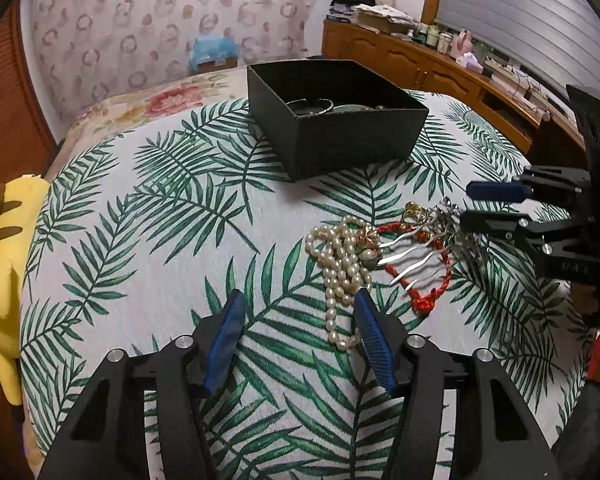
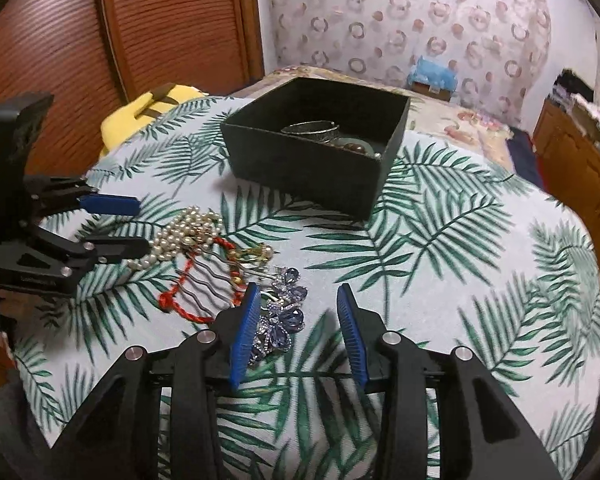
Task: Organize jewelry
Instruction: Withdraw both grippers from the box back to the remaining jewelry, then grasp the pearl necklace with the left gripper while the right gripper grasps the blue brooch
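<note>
A pile of jewelry lies on the leaf-print cloth: a pearl necklace (image 1: pixel 340 256) (image 2: pixel 180 236), a red cord bracelet (image 1: pixel 424 280) (image 2: pixel 180 292), a silver hair comb with blue stones (image 2: pixel 280 312) (image 1: pixel 412 248), and a gold piece (image 2: pixel 256 254). A black box (image 1: pixel 332 120) (image 2: pixel 316 152) behind holds a silver bangle (image 2: pixel 312 128) and other pieces. My left gripper (image 1: pixel 300 304) (image 2: pixel 140 224) is open, its right finger beside the pearls. My right gripper (image 2: pixel 298 296) (image 1: pixel 468 204) is open, with the comb's stones beside its left finger.
A yellow plush toy (image 1: pixel 4 264) (image 2: pixel 140 116) lies at the cloth's left edge. A floral bedspread (image 1: pixel 148 104) extends behind the box. Wooden cabinets (image 1: pixel 440 68) with clutter stand at the right, slatted wooden doors (image 2: pixel 100 32) at the left.
</note>
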`<state>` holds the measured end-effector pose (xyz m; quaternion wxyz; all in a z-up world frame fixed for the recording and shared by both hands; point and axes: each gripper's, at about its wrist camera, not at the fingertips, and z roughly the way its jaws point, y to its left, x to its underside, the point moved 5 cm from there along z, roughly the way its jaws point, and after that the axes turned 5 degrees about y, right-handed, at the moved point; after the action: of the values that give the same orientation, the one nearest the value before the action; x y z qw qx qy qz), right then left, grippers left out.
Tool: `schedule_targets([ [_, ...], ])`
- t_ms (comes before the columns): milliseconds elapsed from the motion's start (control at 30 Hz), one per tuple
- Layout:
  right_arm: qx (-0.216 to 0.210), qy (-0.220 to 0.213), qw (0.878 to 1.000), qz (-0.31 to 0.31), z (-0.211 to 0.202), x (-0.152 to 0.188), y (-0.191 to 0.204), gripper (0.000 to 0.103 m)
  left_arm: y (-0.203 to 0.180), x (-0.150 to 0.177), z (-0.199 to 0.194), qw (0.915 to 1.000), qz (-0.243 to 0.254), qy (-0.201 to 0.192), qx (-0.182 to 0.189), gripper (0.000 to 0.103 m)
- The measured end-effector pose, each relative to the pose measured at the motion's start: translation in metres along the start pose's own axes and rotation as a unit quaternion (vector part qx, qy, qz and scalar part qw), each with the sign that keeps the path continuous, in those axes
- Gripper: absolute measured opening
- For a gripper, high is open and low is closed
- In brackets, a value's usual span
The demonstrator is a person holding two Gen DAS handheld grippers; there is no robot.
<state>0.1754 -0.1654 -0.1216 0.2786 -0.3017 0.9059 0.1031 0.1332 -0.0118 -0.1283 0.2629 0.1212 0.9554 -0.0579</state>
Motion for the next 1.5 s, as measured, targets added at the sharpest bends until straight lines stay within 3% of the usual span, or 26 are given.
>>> schedule_targets([
  [167, 0.021, -0.004, 1.0, -0.002, -0.002, 0.0, -0.007, 0.043, 0.001, 0.006, -0.001, 0.9999, 0.007, 0.004, -0.012, 0.036],
  [433, 0.006, -0.006, 1.0, 0.008, 0.001, 0.0, -0.006, 0.043, -0.006, 0.004, 0.002, 0.9999, 0.013, 0.0, -0.007, 0.032],
  [533, 0.009, -0.003, 1.0, 0.01, 0.006, 0.0, -0.005, 0.043, -0.009, 0.001, 0.004, 0.9997, 0.02, -0.002, -0.014, 0.022],
  [600, 0.008, 0.0, 1.0, 0.013, 0.009, 0.001, -0.005, 0.043, -0.009, 0.0, 0.004, 0.9995, 0.023, -0.004, -0.02, 0.006],
  [633, 0.009, -0.002, 1.0, 0.014, 0.009, 0.001, -0.005, 0.045, -0.008, -0.001, 0.005, 0.9996, 0.022, -0.004, -0.016, 0.005],
  [833, 0.009, -0.003, 1.0, 0.015, 0.009, 0.002, -0.007, 0.048, -0.001, -0.002, 0.0, 0.9998, 0.004, -0.017, -0.008, 0.005],
  [1167, 0.029, 0.003, 0.999, 0.012, 0.008, 0.003, -0.022, 0.048, 0.02, -0.022, -0.031, 0.9968, -0.032, -0.073, -0.013, 0.005],
  [1500, -0.019, 0.003, 0.999, 0.033, 0.014, 0.003, -0.017, 0.044, 0.017, -0.045, -0.051, 0.9932, -0.033, -0.111, -0.009, 0.005],
])
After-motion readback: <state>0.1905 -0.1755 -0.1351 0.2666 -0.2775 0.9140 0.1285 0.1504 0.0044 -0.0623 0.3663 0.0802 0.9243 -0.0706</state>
